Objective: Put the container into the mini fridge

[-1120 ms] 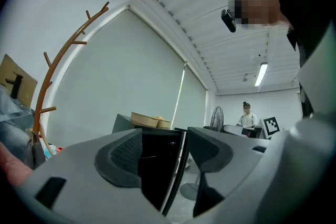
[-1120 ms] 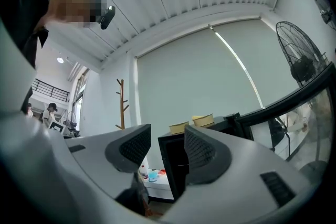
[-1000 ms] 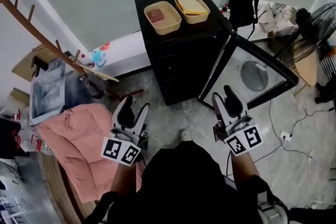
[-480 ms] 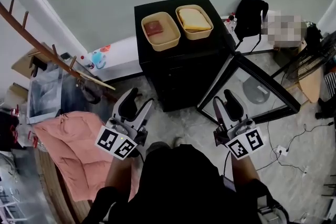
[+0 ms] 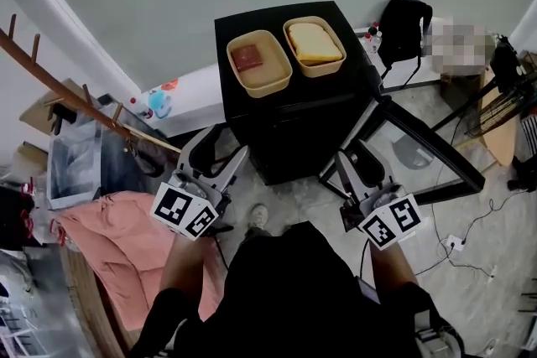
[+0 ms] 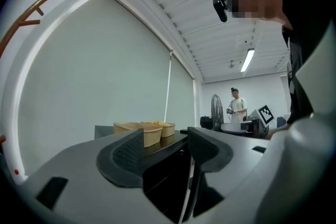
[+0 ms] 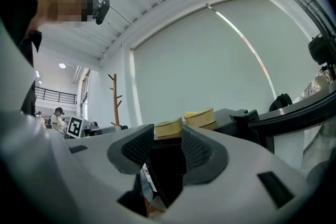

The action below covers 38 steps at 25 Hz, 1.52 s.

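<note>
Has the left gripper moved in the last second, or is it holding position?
Yes. The left gripper has moved forward toward the mini fridge. Its open jaws are now close to the fridge's front left edge.

Head camera overhead; gripper cameras level (sharing fridge [image 5: 294, 126]).
</note>
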Available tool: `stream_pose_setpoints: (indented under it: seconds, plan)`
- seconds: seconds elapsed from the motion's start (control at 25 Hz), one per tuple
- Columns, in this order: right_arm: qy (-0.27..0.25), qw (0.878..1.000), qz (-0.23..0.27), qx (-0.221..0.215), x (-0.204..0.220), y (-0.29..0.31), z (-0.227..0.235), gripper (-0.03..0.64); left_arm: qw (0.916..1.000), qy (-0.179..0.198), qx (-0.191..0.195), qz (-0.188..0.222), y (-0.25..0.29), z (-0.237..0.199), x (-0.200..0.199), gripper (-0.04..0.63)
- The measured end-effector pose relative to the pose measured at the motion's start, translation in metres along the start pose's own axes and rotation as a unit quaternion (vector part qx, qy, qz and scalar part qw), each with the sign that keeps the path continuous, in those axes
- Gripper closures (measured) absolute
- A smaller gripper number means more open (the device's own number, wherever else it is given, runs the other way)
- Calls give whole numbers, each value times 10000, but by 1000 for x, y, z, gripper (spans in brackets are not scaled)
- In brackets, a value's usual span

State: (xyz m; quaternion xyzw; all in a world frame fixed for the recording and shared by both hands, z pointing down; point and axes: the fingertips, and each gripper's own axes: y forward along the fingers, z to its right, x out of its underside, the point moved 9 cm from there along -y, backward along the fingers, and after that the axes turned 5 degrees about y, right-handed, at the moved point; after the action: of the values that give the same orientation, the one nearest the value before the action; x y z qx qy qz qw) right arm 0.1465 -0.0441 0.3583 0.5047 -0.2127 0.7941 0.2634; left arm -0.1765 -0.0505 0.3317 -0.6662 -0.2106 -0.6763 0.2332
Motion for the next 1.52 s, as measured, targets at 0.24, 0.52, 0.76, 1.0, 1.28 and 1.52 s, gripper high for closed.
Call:
stream_pose_setpoints:
  seconds: [0.24, 0.52, 0.76, 1.0, 1.28, 1.52]
  plan:
    - [-107, 9999, -84, -23, -4, 26, -6, 440, 9990, 166, 412, -101, 30, -35, -4, 324]
    - [120, 9999, -73, 100, -2, 42, -4, 443, 9797, 1553, 1165, -503, 61, -55, -13, 333]
    - [232, 9993, -122, 248, 3, 46, -3, 443, 9488, 2361, 1938, -809, 91, -65, -11, 337]
    - [281, 9985, -186, 429, 7, 47, -2, 443, 9249, 2748, 2466, -913, 110, -75, -7, 341]
    - [285, 9977, -211, 579, 7, 48, -2, 443, 8591, 3913, 2957, -1461, 124, -74, -9, 415]
    - [387, 9971, -311, 571, 10, 54, -4, 451, 8594, 3542, 3456, -1288, 129, -70, -11, 478]
